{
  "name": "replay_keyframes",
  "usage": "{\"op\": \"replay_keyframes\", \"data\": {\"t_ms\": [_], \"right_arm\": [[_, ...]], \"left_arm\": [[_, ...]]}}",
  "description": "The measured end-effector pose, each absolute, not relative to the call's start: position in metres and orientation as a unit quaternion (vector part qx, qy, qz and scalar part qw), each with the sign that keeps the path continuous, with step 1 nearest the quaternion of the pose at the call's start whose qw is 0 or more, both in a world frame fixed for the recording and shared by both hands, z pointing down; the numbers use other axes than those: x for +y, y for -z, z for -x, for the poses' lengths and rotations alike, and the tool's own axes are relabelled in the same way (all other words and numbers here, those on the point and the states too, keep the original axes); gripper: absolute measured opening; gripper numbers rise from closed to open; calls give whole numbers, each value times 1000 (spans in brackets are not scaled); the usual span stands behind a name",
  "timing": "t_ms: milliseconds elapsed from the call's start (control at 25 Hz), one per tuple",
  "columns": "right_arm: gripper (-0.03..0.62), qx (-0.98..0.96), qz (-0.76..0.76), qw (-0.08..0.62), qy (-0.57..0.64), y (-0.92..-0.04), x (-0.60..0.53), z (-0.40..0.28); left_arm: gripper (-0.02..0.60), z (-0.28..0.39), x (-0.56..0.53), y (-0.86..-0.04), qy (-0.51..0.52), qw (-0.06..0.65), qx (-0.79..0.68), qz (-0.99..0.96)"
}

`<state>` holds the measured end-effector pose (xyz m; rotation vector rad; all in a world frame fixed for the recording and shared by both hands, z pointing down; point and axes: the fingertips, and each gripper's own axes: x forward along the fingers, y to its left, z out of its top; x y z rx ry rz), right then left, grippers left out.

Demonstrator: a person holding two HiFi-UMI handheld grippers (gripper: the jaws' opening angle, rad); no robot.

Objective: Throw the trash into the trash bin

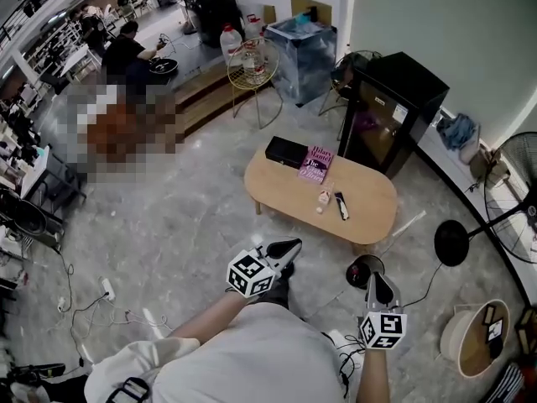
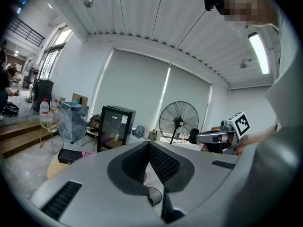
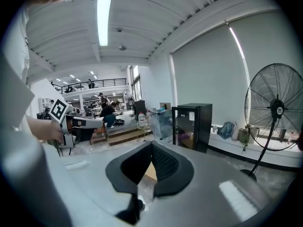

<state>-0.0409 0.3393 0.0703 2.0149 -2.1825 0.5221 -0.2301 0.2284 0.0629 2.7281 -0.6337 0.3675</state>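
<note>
Nearest me, the left gripper (image 1: 292, 245) and the right gripper (image 1: 379, 279) hung over the floor short of the counter (image 1: 369, 200). Each had its fingers pressed together with nothing between them. Just beside the right gripper's tip, a small dark round container (image 1: 361, 269) sat on the floor. Beyond, the trash (image 1: 324, 197), a small pale scrap, lay near the middle of the oval wooden counter beside a black stick-shaped object (image 1: 341, 206). Farther back lay a purple book (image 1: 316, 163) and a black box (image 1: 286, 151).
</note>
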Motion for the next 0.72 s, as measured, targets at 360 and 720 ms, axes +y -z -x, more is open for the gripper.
{"op": "replay_keyframes", "data": {"t_ms": [360, 720], "right_arm": [[11, -700, -686, 77, -183, -75, 259, 34], [11, -667, -711, 99, -200, -85, 175, 22]], "left_arm": [[5, 208, 131, -69, -136, 159, -185, -960], [5, 191, 40, -86, -154, 170, -143, -963]]}}
